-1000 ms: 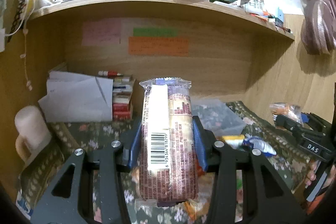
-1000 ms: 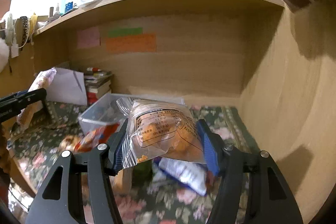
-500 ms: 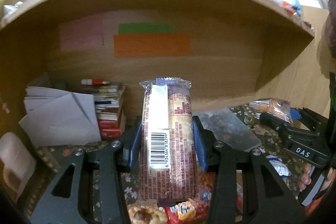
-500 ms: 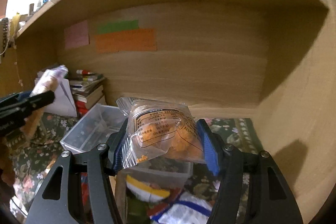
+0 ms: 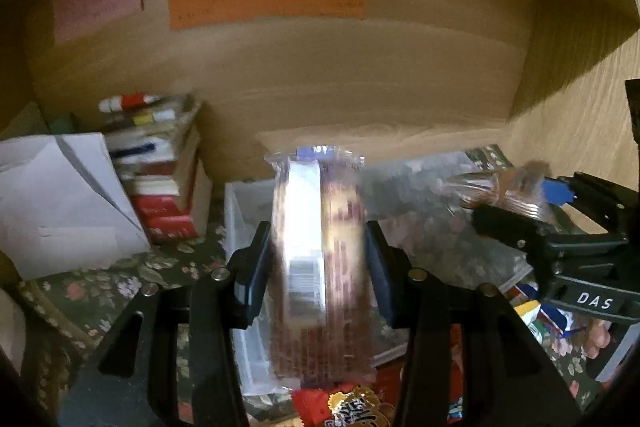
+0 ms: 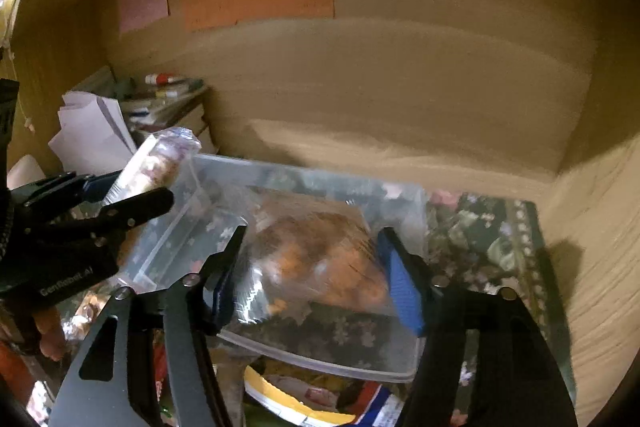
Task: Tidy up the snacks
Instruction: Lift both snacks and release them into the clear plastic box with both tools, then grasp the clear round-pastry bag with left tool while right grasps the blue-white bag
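Left gripper (image 5: 316, 267) clamps an upright, crinkly wrapped biscuit pack (image 5: 318, 259); right gripper (image 6: 316, 275) clamps a clear snack bag (image 6: 320, 259) above a transparent plastic bin (image 6: 416, 211).

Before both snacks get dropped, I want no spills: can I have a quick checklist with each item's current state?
1. Left gripper holds the biscuit pack: ok.
2. Right gripper holds the orange snack bag: ok.
3. Clear bin is open: ok.
4. Orange snack bag is over the bin: ok.
5. Biscuit pack is fully over the bin: cannot tell.
6. Grippers are apart: ok.
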Tool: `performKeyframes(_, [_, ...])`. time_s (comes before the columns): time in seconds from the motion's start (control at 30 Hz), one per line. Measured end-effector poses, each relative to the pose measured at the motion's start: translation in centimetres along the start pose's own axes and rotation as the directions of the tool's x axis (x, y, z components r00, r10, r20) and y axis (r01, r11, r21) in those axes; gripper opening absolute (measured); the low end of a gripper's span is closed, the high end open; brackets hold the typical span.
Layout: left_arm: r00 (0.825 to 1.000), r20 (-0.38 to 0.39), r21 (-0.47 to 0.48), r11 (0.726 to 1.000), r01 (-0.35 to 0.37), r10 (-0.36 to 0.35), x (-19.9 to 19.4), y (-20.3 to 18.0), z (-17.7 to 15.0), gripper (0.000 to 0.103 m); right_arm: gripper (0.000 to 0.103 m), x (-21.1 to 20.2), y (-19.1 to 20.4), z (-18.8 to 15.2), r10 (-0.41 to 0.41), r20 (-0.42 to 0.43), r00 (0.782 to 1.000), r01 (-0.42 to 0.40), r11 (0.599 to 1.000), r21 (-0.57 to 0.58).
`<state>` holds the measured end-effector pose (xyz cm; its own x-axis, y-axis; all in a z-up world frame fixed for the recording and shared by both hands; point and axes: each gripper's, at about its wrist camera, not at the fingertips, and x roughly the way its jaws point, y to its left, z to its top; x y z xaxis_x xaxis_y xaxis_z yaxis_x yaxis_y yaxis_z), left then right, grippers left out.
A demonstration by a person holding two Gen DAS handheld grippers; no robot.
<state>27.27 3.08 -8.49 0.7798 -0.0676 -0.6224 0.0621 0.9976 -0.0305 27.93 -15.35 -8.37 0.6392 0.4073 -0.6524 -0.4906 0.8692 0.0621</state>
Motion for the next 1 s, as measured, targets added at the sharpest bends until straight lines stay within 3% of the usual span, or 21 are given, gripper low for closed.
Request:
performKeyframes(0.33, [0.999,0.039,-0.012,1.0,0.011,-0.011,-3.1,0.7,-0.6,0.069,0.076,-3.6,-0.4,0.0,-0.018,0.087,0.996,0.02,1.0,-0.021])
performKeyframes(0.4, [0.999,0.047,-0.003,1.0,0.002,-0.002,-4.1,0.8,-1.1,0.077,0.078,-4.4,-0.7,-0.2,-0.017,0.102,0.995,0.018,1.0,-0.015])
performKeyframes(0.47, [0.998,0.058,0.002,1.0,-0.018,0.018,-5.1,1.1,-1.6,0.095,0.08,-5.7,-1.3,-0.6,-0.017,0.113,0.993,0.018,1.0,-0.006])
performKeyframes(0.5, [0.998,0.064,0.001,1.0,-0.028,0.028,-5.5,1.3,-2.0,0.097,0.082,-6.3,-1.5,-1.0,-0.021,0.12,0.992,0.022,1.0,-0.003])
performKeyframes(0.67, [0.998,0.032,-0.003,0.999,-0.049,0.049,-7.1,2.4,-4.4,0.099,0.084,-8.7,-2.5,-2.8,-0.046,0.132,0.99,0.045,0.999,0.011])
performKeyframes(1.0, [0.993,-0.091,-0.011,0.997,-0.08,0.079,-7.2,5.0,-11.1,0.099,0.085,-10.0,-4.1,-6.8,-0.104,0.064,0.992,0.101,0.994,0.044])
